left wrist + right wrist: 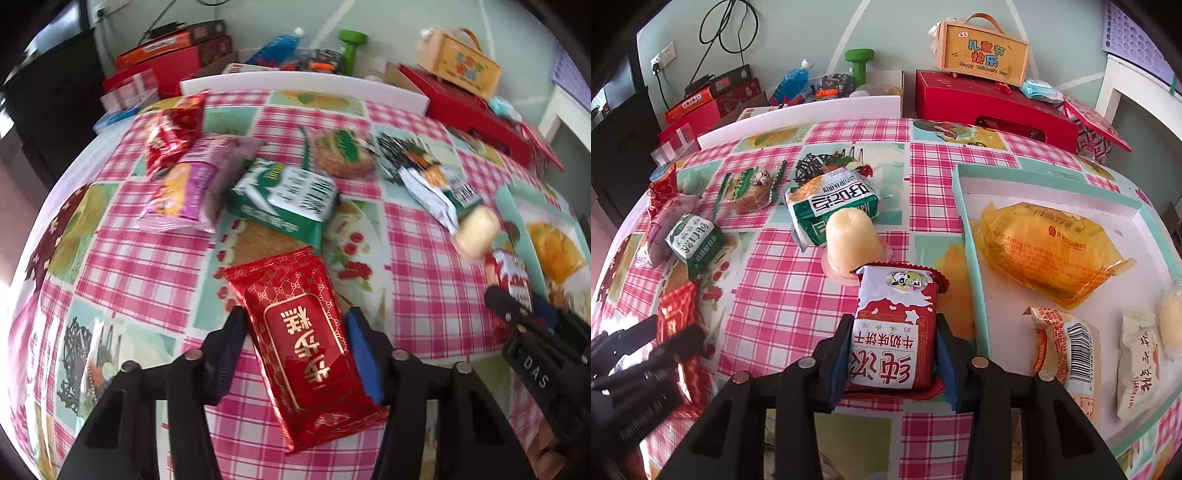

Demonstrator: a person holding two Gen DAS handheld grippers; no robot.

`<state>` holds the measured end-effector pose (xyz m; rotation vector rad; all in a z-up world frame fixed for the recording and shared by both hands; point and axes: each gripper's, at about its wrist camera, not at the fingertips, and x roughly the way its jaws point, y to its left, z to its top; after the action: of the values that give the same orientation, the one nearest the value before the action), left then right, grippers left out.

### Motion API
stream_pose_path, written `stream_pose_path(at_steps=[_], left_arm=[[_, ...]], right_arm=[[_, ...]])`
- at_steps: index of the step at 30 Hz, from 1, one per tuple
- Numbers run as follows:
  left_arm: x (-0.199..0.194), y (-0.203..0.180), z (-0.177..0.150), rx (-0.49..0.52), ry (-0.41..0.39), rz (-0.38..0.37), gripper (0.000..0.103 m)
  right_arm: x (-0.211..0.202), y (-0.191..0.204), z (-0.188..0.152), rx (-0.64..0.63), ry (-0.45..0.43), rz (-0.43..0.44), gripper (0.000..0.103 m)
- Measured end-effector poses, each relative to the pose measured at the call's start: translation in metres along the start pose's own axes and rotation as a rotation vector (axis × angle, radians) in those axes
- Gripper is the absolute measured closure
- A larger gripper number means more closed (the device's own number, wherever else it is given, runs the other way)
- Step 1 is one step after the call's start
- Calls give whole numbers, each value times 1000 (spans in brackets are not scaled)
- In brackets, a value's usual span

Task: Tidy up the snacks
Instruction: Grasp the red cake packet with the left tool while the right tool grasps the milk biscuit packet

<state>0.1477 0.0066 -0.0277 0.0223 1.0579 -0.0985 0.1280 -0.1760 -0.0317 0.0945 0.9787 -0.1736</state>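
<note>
My left gripper (295, 332) is shut on a red foil packet with gold print (291, 291), its pads against the packet's two long sides just above the checked tablecloth. My right gripper (892, 343) is shut on a red and white milk biscuit packet (894, 317), just left of the teal-rimmed white tray (964, 206). In the tray lie a yellow bun packet (1045, 247), an orange barcode packet (1067, 354) and a cream packet (1137, 369). Loose on the cloth are a jelly cup (849, 240), a green and white packet (831, 203), a small green packet (284, 195) and a pink packet (184, 184).
A red gift box (993, 103) with a yellow handled case (984, 51) on top stands behind the table at the right. A white board (798, 110), a green dumbbell (858, 62), a blue bottle (792, 83) and red boxes (701, 107) crowd the back left.
</note>
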Motion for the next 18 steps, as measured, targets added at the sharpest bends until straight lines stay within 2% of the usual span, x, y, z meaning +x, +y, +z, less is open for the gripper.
stream_pose_path(at_steps=[4, 10, 18], left_arm=[[-3, 15, 2, -65, -17, -27, 54], [-12, 18, 0, -101, -43, -52, 54], [-37, 10, 5, -101, -119, -90, 54]], right_arm=[[-1, -1, 0, 7, 1, 4, 60], [-8, -9, 2, 47, -15, 25, 60], [-44, -24, 11, 113, -126, 87, 60]])
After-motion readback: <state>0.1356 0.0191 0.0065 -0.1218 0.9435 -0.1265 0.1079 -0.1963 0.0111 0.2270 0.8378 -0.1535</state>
